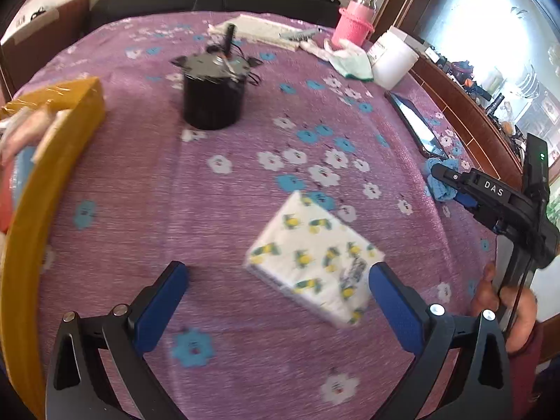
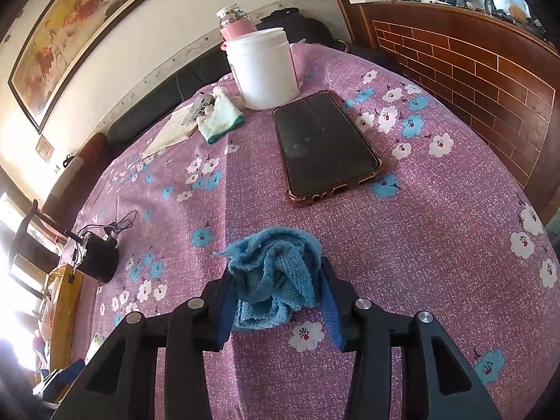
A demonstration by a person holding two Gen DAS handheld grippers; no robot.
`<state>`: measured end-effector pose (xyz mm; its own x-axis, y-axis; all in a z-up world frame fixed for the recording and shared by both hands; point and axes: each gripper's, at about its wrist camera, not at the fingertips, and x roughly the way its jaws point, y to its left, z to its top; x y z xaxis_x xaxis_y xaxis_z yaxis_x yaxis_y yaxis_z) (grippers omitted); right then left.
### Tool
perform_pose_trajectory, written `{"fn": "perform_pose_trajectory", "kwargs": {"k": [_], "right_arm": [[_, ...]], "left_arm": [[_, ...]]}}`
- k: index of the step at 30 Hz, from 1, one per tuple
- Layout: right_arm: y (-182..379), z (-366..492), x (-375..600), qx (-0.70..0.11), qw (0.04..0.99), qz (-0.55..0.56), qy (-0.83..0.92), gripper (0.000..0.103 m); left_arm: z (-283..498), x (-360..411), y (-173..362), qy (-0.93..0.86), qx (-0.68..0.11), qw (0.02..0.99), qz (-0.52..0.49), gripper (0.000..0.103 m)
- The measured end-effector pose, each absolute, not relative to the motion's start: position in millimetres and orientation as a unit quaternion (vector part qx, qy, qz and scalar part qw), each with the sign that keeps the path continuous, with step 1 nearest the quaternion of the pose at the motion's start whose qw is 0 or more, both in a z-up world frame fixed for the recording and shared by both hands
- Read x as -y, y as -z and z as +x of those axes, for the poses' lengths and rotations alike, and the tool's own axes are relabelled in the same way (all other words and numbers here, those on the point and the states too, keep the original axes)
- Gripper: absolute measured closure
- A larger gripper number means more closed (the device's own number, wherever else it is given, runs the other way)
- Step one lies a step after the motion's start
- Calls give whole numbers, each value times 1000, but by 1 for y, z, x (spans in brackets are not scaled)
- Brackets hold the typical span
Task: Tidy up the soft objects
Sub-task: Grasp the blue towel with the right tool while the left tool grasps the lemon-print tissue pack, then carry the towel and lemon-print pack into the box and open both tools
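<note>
My left gripper (image 1: 278, 281) is open just above the purple flowered tablecloth. A white tissue pack with yellow prints (image 1: 315, 259) lies between its fingers, nearer the right finger. My right gripper (image 2: 276, 301) is shut on a crumpled blue cloth (image 2: 276, 273); it also shows in the left wrist view (image 1: 451, 183) with the blue cloth (image 1: 437, 182) at the table's right edge. A yellow box (image 1: 52, 161) holding soft items stands at the left. A white-and-green cloth (image 2: 220, 119) lies at the far side.
A black cylinder with wires (image 1: 213, 91) stands mid-table. A phone (image 2: 323, 143) lies near the right edge, a white tub (image 2: 264, 70) and pink flask (image 1: 353, 21) behind it. Papers (image 1: 259, 29) lie at the far side. A wooden cabinet (image 2: 465, 70) borders the right.
</note>
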<state>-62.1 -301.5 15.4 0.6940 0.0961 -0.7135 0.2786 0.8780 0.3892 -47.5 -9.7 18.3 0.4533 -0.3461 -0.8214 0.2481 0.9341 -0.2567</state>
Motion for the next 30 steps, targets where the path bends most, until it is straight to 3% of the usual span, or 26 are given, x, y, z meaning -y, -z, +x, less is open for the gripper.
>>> {"fn": "perform_pose_trajectory", "kwargs": {"k": [4,6,8,20,30], "right_arm": [[-15,-62,302,-387,888,242,51,57],[-15,-62,302,-387,888,243,50,57],[-15,-62,303,-387,887,246,48,57],[-13,-63,309,-383,885,262,35,57],[-15,-62,302,-385,891,236,47,58]], "left_arm": [[-39,57,-18,189,-500,845,17,2],[-41,82,-16,216,-489,840,93,17],[-47,92,-17,218,-471,844,132,17],[-49,70,-25,221,-469,853,53,18],[-106,-76,-90,160,-404,899,-49,17]]}}
